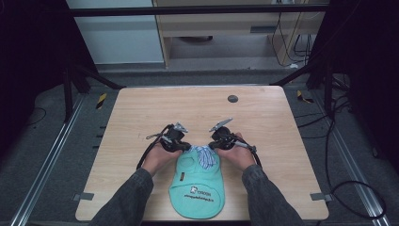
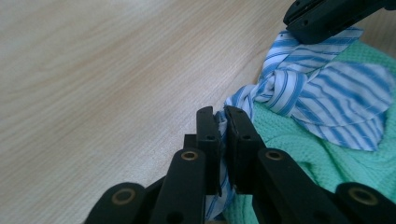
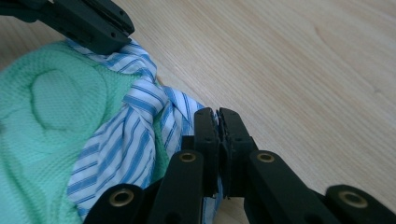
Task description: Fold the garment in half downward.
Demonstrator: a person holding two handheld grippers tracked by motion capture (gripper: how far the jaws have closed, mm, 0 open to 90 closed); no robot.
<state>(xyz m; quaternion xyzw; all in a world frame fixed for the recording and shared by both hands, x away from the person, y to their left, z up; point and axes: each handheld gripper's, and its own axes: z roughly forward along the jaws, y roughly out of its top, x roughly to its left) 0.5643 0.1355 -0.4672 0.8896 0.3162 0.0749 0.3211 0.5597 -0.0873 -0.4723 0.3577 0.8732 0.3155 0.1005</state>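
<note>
A: Entry — where does the garment sit, and what have your fingers got?

B: The small green garment (image 1: pixel 197 186) lies flat on the wooden surface (image 1: pixel 141 108), near my edge of it, its blue-striped collar (image 1: pixel 205 156) at the far end; my left gripper (image 1: pixel 187 148) is clamped on the collar's left tip, a sliver of striped cloth pinched between the fingers (image 2: pixel 208 128); my right gripper (image 1: pixel 211 145) is pinched on the right tip, fingers (image 3: pixel 230 128) narrow with the fabric edge caught between them.

A: How to do this step well?

B: My judgement: keep both pinches firm; move the two hands together and evenly, so the collar stays taut and neither tip slips; lift little, so the green body drags flat rather than bunching; watch that the thin cloth is not just nipped at its very edge.
</note>
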